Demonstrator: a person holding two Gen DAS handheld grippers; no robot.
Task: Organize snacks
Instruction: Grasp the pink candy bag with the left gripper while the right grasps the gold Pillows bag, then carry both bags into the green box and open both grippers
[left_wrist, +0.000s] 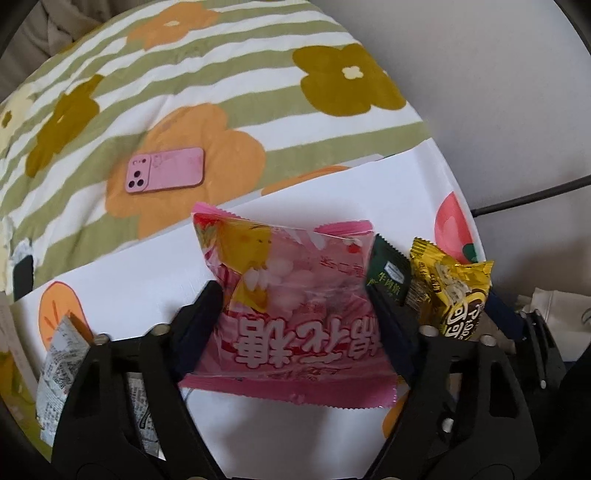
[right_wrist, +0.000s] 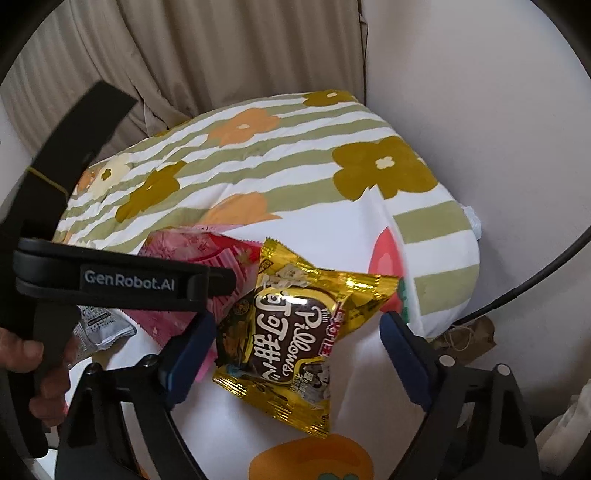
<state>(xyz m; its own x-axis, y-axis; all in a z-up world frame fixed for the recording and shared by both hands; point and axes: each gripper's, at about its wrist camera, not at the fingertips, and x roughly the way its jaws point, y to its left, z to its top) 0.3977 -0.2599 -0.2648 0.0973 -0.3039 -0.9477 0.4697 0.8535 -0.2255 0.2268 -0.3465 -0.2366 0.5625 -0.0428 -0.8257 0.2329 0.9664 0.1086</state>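
A pink marshmallow bag (left_wrist: 295, 310), printed with large white characters, stands tilted above the white fruit-print sheet (left_wrist: 147, 280), pinched at both sides. Just to its right, a small dark green packet (left_wrist: 388, 273) sits upright beside a crinkled gold Pillows snack pack (right_wrist: 295, 332). A grey-white printed sachet (left_wrist: 59, 373) lies near the sheet's left edge.
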